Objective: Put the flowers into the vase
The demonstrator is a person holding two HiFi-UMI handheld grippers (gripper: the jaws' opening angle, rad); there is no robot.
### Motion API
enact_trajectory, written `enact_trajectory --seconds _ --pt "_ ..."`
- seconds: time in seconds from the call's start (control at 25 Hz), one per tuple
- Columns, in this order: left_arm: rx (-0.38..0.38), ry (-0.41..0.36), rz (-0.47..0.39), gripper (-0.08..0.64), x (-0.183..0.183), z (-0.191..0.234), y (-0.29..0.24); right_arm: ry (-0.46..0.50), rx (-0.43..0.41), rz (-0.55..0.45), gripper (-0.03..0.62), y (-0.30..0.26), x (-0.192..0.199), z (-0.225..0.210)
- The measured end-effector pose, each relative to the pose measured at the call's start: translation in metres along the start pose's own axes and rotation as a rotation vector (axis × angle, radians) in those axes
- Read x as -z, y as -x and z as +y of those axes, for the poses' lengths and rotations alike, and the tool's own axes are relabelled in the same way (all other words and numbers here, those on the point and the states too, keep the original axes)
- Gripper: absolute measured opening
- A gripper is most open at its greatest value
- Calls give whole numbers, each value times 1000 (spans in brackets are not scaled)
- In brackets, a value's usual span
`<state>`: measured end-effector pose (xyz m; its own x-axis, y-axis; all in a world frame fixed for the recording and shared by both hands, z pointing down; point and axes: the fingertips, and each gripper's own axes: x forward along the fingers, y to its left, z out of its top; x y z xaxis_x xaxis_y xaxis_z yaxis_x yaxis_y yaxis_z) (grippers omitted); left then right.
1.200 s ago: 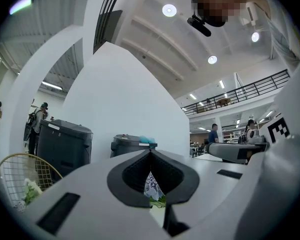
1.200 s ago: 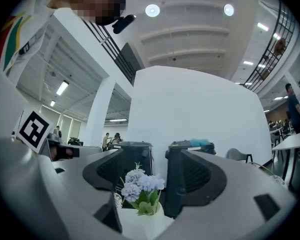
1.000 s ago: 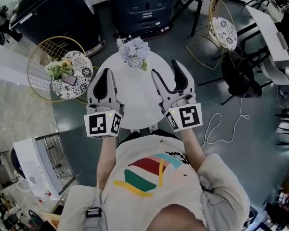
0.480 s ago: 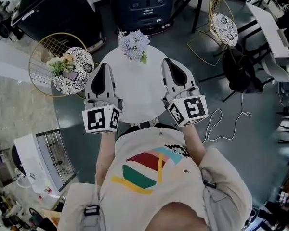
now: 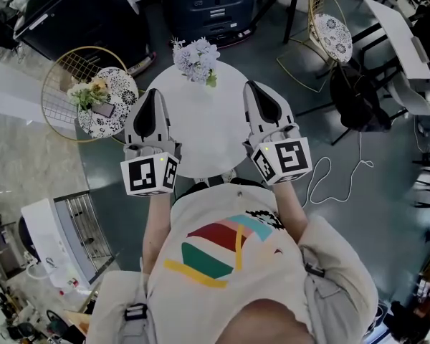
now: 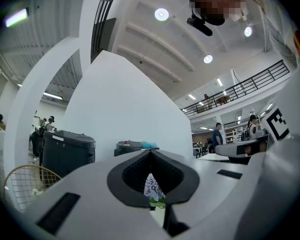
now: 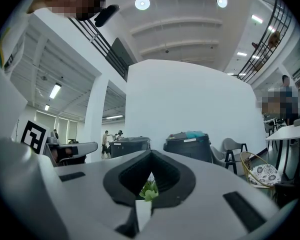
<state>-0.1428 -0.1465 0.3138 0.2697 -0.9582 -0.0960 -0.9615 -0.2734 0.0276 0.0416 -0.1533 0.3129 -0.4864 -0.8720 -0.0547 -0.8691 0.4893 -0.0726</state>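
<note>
Lilac flowers (image 5: 196, 60) stand at 12 o'clock on the white surface (image 5: 201, 131); another bunch (image 5: 88, 96) lies on a chair (image 5: 120, 112) at 10 o'clock. Both the left gripper (image 5: 153, 95) and right gripper (image 5: 256, 89) have fingers pressed together, empty. Best open one first, then take stems low, not blooms.

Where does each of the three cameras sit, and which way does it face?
Head view: on the head, looking down at the table, left gripper, right gripper, forearms.
Left gripper view: on that gripper, level along its shut jaws.
Right gripper view: likewise, jaws shut.
Shared: all three show the flowers.
</note>
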Motion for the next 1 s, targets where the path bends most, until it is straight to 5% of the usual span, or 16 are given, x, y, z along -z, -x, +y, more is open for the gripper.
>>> enact_trajectory --seconds 1.0 --pt "-2 6 -15 4 -2 -1 0 45 -13 -7 9 -1 -5 3"
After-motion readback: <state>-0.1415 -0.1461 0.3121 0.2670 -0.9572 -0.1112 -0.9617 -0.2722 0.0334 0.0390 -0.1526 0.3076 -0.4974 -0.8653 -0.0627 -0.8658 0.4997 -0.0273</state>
